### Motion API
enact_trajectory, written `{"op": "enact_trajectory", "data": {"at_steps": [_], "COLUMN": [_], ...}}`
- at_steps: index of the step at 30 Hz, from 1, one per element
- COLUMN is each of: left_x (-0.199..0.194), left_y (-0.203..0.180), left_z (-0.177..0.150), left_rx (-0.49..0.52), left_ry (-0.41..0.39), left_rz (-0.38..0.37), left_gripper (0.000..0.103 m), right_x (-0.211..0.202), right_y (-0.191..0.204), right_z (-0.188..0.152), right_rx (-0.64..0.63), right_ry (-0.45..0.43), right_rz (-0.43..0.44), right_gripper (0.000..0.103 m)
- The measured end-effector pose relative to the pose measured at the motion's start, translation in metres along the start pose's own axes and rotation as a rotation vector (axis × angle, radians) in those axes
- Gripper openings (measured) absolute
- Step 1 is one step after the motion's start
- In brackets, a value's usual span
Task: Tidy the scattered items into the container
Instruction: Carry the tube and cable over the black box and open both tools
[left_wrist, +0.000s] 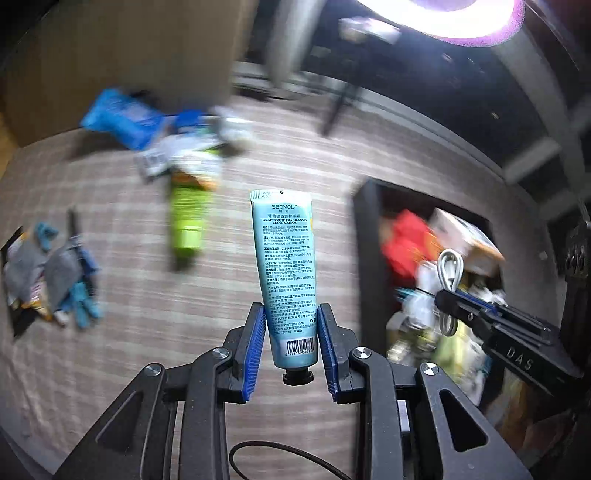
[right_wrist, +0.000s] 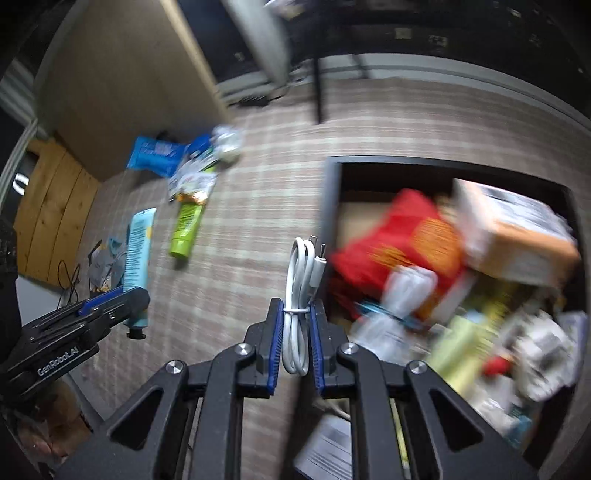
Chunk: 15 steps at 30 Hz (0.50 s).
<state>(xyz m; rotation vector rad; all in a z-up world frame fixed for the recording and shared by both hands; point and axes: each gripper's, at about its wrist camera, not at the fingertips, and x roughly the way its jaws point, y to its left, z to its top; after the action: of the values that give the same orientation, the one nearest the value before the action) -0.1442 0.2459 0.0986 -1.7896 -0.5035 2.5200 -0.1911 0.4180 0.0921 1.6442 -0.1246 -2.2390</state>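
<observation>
My left gripper (left_wrist: 291, 314) is shut on a light blue hand cream tube (left_wrist: 284, 266), cap end toward the camera, held above the checked tablecloth. My right gripper (right_wrist: 297, 308) is shut on a coiled white cable (right_wrist: 301, 280), held just left of the dark container's wall (right_wrist: 330, 199). The container (left_wrist: 364, 236) holds a red packet (right_wrist: 402, 229), a cardboard box (right_wrist: 517, 232) and several other items. In the left wrist view the right gripper (left_wrist: 448, 299) with the cable (left_wrist: 448, 273) hangs over the container. In the right wrist view the left gripper (right_wrist: 138, 297) and tube (right_wrist: 138, 251) are at far left.
A green tube (left_wrist: 188, 218) lies on the tablecloth (left_wrist: 147, 295), with a blue packet (left_wrist: 118, 118) and white sachets (left_wrist: 177, 155) behind it. A pile of grey and blue small items (left_wrist: 55, 277) lies at the left. A wooden panel (right_wrist: 55, 214) stands beyond the table.
</observation>
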Motion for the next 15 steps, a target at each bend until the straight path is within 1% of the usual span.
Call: {"op": "enact_trajectory", "data": {"at_steps": [3, 7, 11, 15], "left_x": [0.004, 0.012, 0.014, 0.019], "left_y": [-0.040, -0.090, -0.131, -0.165], "left_z": [-0.008, -0.016, -0.025, -0.032], "left_rx": [0.071, 0.150, 0.215, 0.271], "left_ry": [0.010, 0.027, 0.042, 0.049], "left_rz": [-0.023, -0.064, -0.096, -0.108], "left_gripper": [0.027, 0.027, 0.027, 0.027], "right_x": [-0.027, -0.058, -0.077, -0.092], "right_y": [-0.037, -0.089, -0.131, -0.163], "right_z": [-0.012, -0.042, -0.067, -0.088], "right_rx": [0.051, 0.125, 0.182, 0.235], "right_ry": [-0.028, -0.054, -0.064, -0.067], "right_rz": [-0.033, -0.086, -0.130, -0.165], "right_gripper": [0.014, 0.014, 0.014, 0.014]}}
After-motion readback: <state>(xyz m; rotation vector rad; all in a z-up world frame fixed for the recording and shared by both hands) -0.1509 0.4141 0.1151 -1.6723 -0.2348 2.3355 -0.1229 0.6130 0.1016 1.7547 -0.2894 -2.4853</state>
